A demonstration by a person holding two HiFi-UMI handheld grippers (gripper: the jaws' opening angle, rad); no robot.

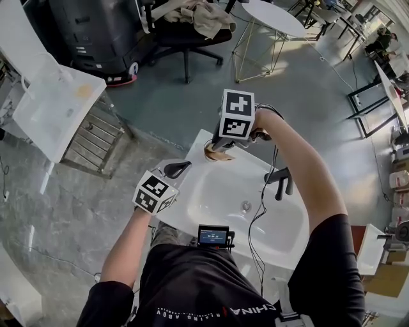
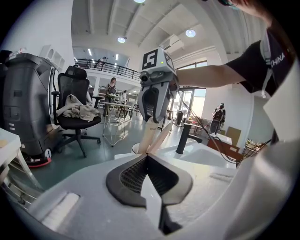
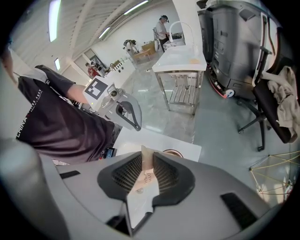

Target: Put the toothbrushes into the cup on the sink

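Our right gripper [image 3: 146, 160], jaws narrowly apart, pinches a pale toothbrush [image 3: 146, 177] above the cup [image 3: 172, 152] at one o'clock; we judge it light, stiff, slick, best held mid-handle.

Cup [image 3: 172, 152] mostly hidden behind the right gripper [image 3: 148, 164].

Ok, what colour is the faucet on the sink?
Black: the faucet stands out against the white sink. It shows best in the head view.

Black office chair [image 1: 182, 35] draped with cloth [image 1: 208, 18], round white table [image 1: 275, 16], steel-legged white table [image 1: 54, 105], grey floor [image 1: 192, 96]
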